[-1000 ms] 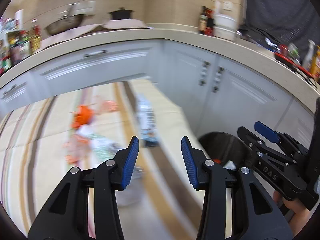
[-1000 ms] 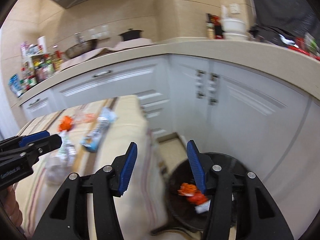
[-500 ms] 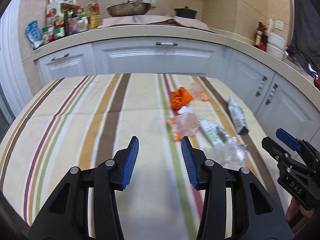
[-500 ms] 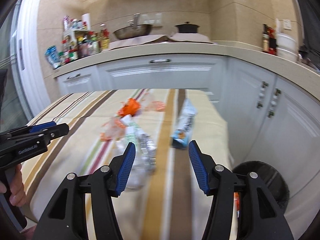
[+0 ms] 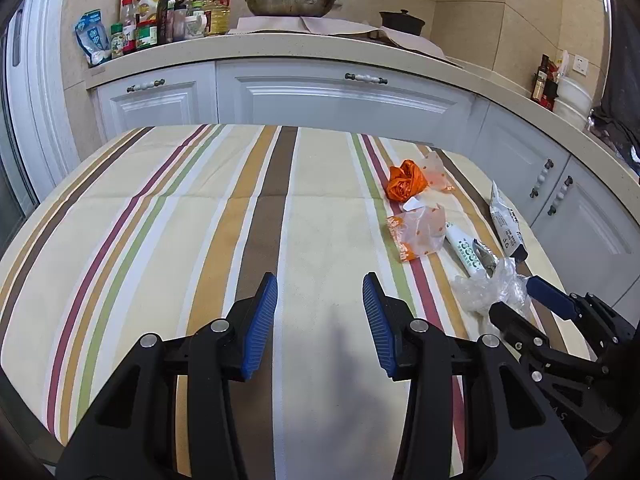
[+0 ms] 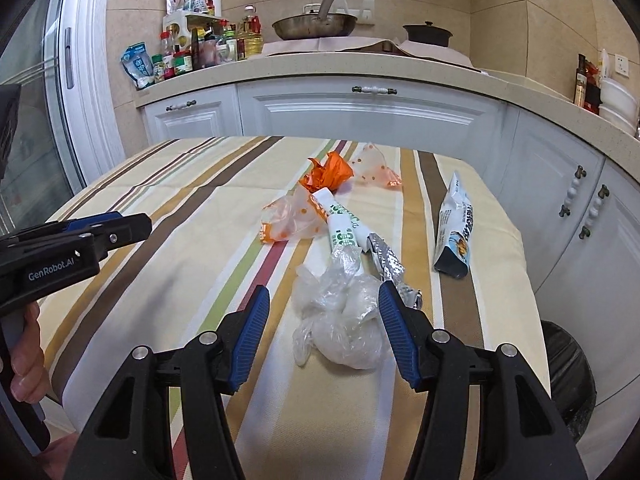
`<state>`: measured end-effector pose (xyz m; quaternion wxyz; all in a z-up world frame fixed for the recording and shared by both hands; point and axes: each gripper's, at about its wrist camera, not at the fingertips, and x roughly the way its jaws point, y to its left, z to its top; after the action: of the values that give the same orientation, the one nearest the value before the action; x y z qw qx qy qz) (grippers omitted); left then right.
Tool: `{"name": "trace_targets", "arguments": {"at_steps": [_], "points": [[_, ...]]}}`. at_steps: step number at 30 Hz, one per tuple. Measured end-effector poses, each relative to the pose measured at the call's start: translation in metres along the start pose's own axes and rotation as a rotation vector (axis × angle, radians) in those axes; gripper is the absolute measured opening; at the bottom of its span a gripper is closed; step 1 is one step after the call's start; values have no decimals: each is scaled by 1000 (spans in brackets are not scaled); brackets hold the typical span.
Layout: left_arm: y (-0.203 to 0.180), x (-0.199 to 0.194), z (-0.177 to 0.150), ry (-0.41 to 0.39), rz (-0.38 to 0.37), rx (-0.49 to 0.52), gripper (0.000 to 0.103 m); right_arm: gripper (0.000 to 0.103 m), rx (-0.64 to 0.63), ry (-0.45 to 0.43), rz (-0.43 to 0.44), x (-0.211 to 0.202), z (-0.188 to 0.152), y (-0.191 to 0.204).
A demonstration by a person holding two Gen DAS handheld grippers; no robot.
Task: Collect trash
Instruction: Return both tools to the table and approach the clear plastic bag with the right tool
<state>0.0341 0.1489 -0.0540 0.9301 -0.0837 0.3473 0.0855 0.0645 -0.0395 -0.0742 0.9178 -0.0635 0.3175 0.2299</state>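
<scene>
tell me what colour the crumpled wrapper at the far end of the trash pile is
Bright orange crumpled wrapper; clearest in the right wrist view.

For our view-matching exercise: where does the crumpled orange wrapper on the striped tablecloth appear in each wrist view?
Left wrist: crumpled orange wrapper lies right of centre, far part of the cloth.
Right wrist: the wrapper lies at centre, beyond the clear plastic bag.
Shared landmark: the metal wok on the counter.

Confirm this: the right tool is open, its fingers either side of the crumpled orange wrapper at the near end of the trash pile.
Not quite. The right tool is open, but the right wrist view shows its fingers either side of the crumpled clear plastic bag. The crumpled orange wrapper lies at the far end of the pile on the striped tablecloth.
</scene>
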Motion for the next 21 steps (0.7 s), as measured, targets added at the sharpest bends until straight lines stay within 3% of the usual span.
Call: {"name": "trace_targets", "arguments": {"at_steps": [7,14,21], "points": [[1,4,-4,15,-15,-8,43,55,-25,35,-43,4,1,3],[-5,5,-7,20,-31,-1,43,30,-54,42,-83,4,1,1],[-11,5,-10,25,-38,9,43,17,-39,16,-57,-4,-1,-1]]}}
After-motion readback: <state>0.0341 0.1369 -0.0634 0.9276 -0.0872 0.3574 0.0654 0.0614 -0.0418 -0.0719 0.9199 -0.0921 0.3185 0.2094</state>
